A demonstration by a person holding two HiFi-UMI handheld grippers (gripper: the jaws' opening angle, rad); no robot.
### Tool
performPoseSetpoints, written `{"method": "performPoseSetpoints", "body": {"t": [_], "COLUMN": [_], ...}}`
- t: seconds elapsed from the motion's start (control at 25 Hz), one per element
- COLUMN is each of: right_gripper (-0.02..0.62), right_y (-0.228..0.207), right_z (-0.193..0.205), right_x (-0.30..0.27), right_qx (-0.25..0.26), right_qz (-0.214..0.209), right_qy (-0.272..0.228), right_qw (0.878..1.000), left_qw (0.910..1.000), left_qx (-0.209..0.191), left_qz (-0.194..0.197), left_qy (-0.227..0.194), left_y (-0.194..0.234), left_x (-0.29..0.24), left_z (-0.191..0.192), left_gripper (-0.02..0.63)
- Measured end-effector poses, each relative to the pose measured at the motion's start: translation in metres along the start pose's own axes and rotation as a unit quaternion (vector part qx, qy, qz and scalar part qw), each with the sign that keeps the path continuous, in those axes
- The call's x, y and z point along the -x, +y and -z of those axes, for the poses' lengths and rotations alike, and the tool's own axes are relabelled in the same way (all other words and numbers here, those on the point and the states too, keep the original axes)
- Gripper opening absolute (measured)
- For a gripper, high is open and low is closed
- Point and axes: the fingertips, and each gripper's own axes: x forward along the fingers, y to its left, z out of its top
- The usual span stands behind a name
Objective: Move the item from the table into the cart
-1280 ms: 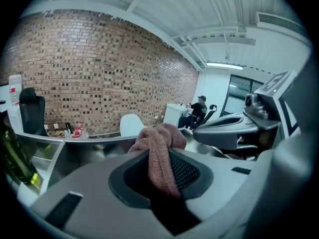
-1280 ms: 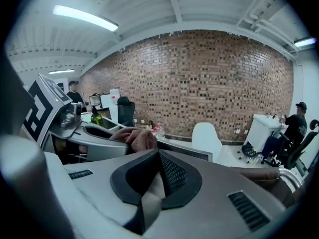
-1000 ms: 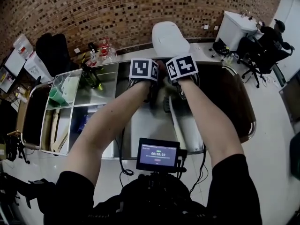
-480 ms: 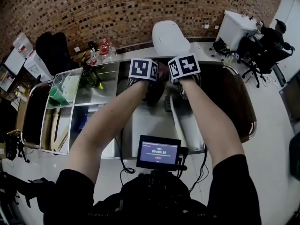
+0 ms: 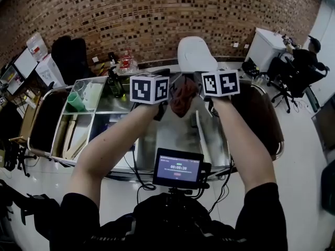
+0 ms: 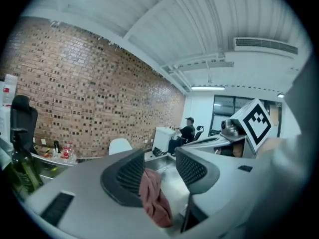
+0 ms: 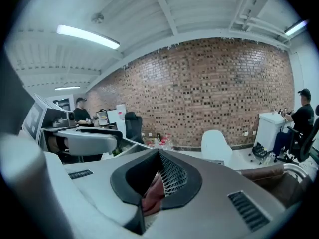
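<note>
Cloth [image 5: 183,96] has risen, right fingers [image 7: 172,176] pinching it, left fingers [image 6: 129,174] closing around it; cup [image 5: 76,101] in glass bin [image 5: 99,112].

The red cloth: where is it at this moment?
In the head view the red cloth hangs at the centre, above the steel tabletop. The right claw is shut on it; the left claw is closing its jaws around it.
</note>
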Motion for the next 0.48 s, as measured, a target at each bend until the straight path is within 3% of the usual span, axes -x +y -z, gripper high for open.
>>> {"method": "performPoseSetpoints", "body": {"t": [0.16,0.24,0.36,0.48], "right_gripper": [0.002,0.002,0.002,0.002], "right_y": [0.063,0.088,0.123,0.163], "right_z": [-0.02,-0.023,-0.015,0.002], "right_x": [0.07,0.1,0.141,0.187], "right_qx": [0.031,0.033,0.032,0.04], "right_qz": [-0.01,-0.004,0.011,0.026], "right_qy": [-0.076,-0.109,-0.15,-0.202], "right_qw": [0.997,0.994,0.988,0.978], "left_qw": [0.9957,0.992,0.9868,0.9789], "left_qx": [-0.021,-0.033,-0.06,-0.118], "left_qz": [0.013,0.016,0.019,0.015], "left_qy": [-0.09,-0.121,-0.149,-0.166], "left_y": [-0.021,-0.026,-0.033,-0.039], "left_x": [0.105,0.152,0.216,0.278], "left_z": [-0.021,-0.021,-0.009,0.014], "left_gripper": [0.057,0.009,0.003,0.003]}}
